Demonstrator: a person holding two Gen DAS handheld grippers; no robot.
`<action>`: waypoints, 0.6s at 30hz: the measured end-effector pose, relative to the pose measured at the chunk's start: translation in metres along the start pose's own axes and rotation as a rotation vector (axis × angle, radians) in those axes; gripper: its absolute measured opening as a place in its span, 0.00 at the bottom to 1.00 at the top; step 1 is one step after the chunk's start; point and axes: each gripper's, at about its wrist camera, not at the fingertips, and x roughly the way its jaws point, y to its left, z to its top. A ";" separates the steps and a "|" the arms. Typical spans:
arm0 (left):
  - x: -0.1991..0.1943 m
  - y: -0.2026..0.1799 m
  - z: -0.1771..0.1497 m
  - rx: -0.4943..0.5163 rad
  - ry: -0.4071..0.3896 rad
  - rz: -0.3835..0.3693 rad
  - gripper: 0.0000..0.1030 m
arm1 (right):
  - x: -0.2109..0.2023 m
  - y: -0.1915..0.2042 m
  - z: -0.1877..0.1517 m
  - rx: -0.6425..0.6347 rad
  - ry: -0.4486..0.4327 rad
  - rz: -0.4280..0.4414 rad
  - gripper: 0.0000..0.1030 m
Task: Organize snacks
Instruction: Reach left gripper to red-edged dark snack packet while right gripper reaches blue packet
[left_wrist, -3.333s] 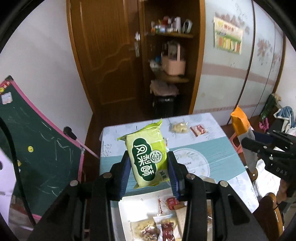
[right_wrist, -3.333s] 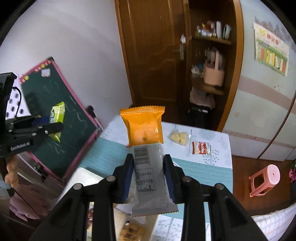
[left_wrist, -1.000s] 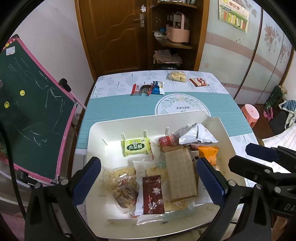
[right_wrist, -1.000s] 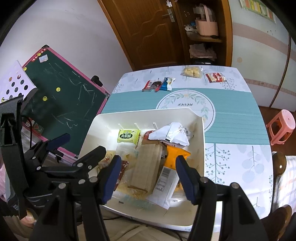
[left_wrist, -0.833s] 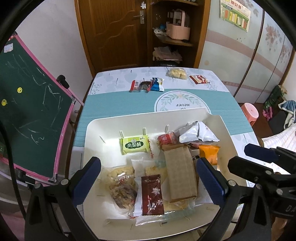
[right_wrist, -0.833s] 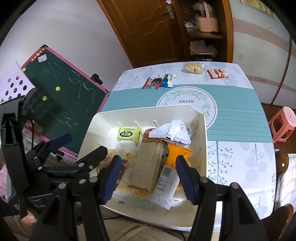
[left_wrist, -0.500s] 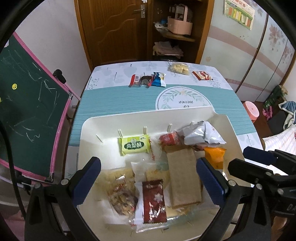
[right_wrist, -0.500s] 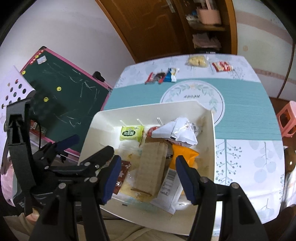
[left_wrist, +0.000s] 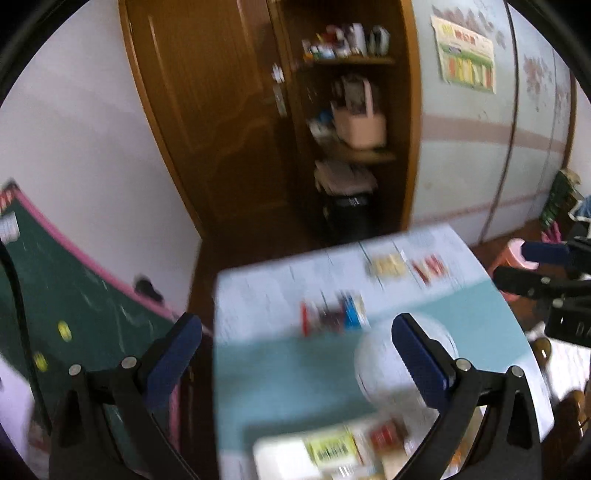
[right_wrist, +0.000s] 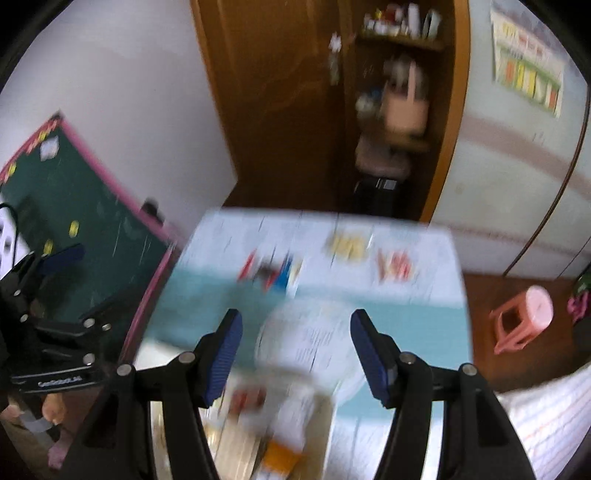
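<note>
— What are your two claws doing?

— Your left gripper (left_wrist: 295, 354) is spread wide and holds nothing; your right gripper (right_wrist: 295, 349) is the same.

— And the snacks?

— Blurred. The green-labelled packet (left_wrist: 332, 448) lies in the white tray (left_wrist: 275, 456) below you. Small red and blue wrapped snacks (left_wrist: 332, 317) and a yellow pack (right_wrist: 349, 245) lie at the far end of the teal-and-white table (left_wrist: 280, 369).

Blurred snack packets (left_wrist: 332, 317) lie loose at table's far end; others fill white tray (left_wrist: 273, 454).
</note>
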 end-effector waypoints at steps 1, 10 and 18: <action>0.006 0.005 0.017 -0.005 -0.020 0.021 0.99 | 0.000 -0.003 0.018 0.003 -0.021 -0.016 0.59; 0.163 0.025 0.052 -0.064 0.134 -0.002 0.99 | 0.102 -0.019 0.096 0.073 0.033 -0.002 0.59; 0.302 -0.001 -0.043 -0.021 0.420 -0.035 0.94 | 0.251 -0.017 0.055 0.105 0.269 -0.013 0.59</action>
